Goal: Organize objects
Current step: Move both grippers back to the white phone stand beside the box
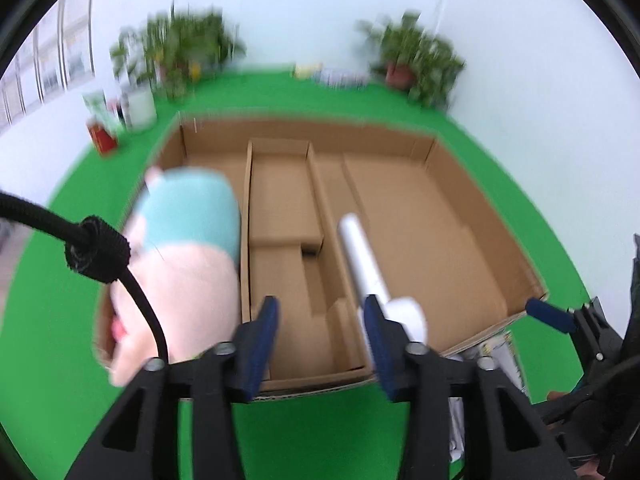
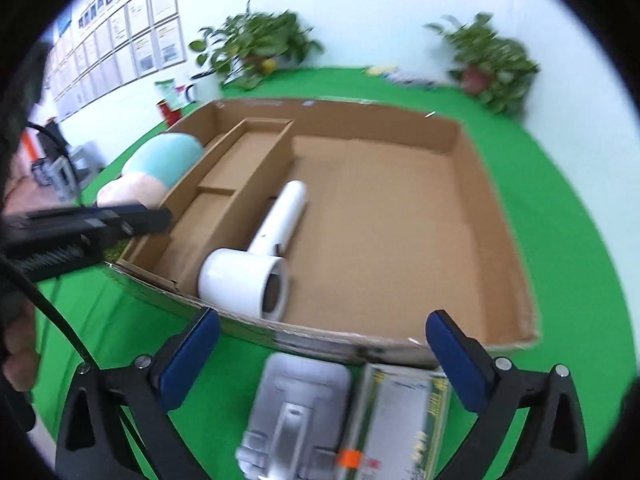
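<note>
- Right wrist view: your right gripper (image 2: pixel 322 350) gapes wide with nothing between the pads. The white hair dryer (image 2: pixel 256 256) lies in the cardboard box (image 2: pixel 496 216), just beyond, likely parked beside the divider to keep the big bay free.
- Left wrist view: your left gripper (image 1: pixel 322 342) stands half open, empty. The plush toy (image 1: pixel 180 264) fills the left bay, just left of the pads.
- Near you, outside the box, a grey stand (image 2: pixel 298 408) and a packet (image 2: pixel 400 420) wait under the right gripper.

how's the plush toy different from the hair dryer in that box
The plush toy is soft, pink and teal; the hair dryer is hard and white. The toy fills the narrow left section; the dryer lies in the big open one. Both rest in the cardboard box, released.
</note>
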